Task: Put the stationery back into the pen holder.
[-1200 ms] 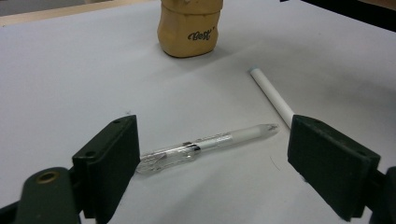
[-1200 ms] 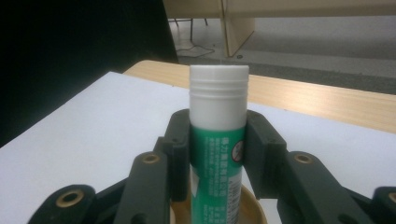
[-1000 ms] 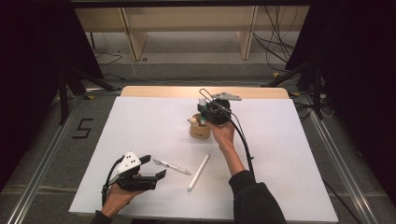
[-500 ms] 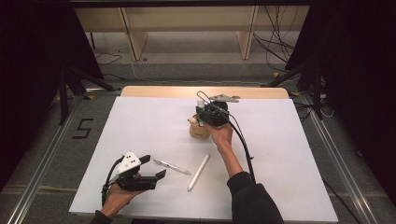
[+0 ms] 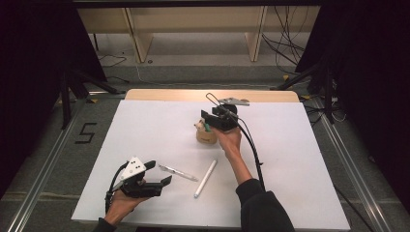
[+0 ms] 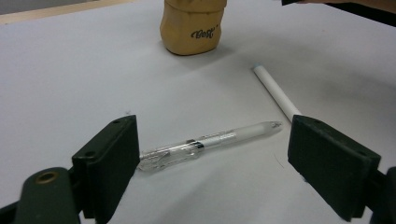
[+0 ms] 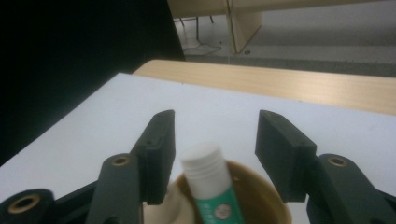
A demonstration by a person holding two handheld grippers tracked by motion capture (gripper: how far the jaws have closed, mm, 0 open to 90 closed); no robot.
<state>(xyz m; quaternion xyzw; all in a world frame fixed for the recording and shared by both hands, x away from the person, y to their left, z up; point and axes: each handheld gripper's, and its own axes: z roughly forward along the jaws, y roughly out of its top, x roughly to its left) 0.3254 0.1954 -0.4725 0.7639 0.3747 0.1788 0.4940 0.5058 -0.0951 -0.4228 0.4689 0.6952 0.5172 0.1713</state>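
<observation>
- Now my right tool [image 5: 209, 123] has just been opening over the tan cup [image 5: 206, 136]: its jaws stand apart, and the green-and-white glue stick [image 7: 209, 186] sits between them with a gap on either side, touched by neither pad.
- Compared with a moment ago, the stick is let go and leans inside the cup, white cap up; I judge this drop done, so the right tool can lift away.
- My right hand [image 5: 231, 141] hangs just behind the cup, tool pointing down at its mouth.
- My left tool [image 5: 157, 175] rests on the bench [image 5: 300, 159] well to the near left of the cup, jaws wide apart and holding nothing.
- In the left gripper view, a clear pen [image 6: 210, 142] lies flat ahead of those jaws, on the cup's near side, untouched.
- A white marker [image 5: 205, 178] lies just beyond the pen, nearer the cup, also loose on the bench.
- I judge the pen the likely next pick.
</observation>
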